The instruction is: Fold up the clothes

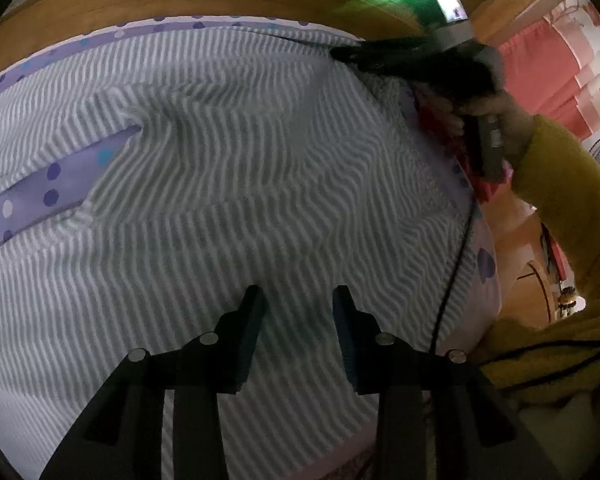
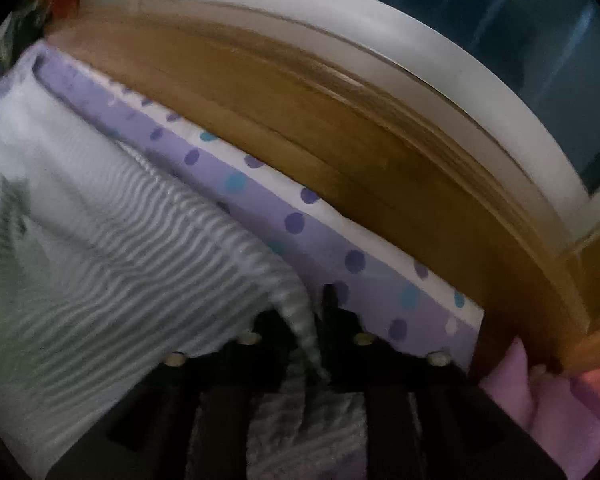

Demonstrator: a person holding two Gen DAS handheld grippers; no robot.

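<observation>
Standing apart with nothing between them, the fingers of the left gripper (image 1: pixel 296 300) hover over a green-and-white striped knit garment (image 1: pixel 228 208) spread across a lilac bedsheet with purple and teal dots (image 1: pixel 40 192). At the garment's far right corner, the right gripper (image 2: pixel 300 312) has a striped fold lying between its fingers; motion blur hides whether the pads press on it. A hand in a mustard-yellow sleeve (image 1: pixel 568 184) carries that gripper. Beyond the sheet runs a curved brown wooden bed frame (image 2: pixel 340 152), with pink curtains (image 1: pixel 548 68) farther off.
</observation>
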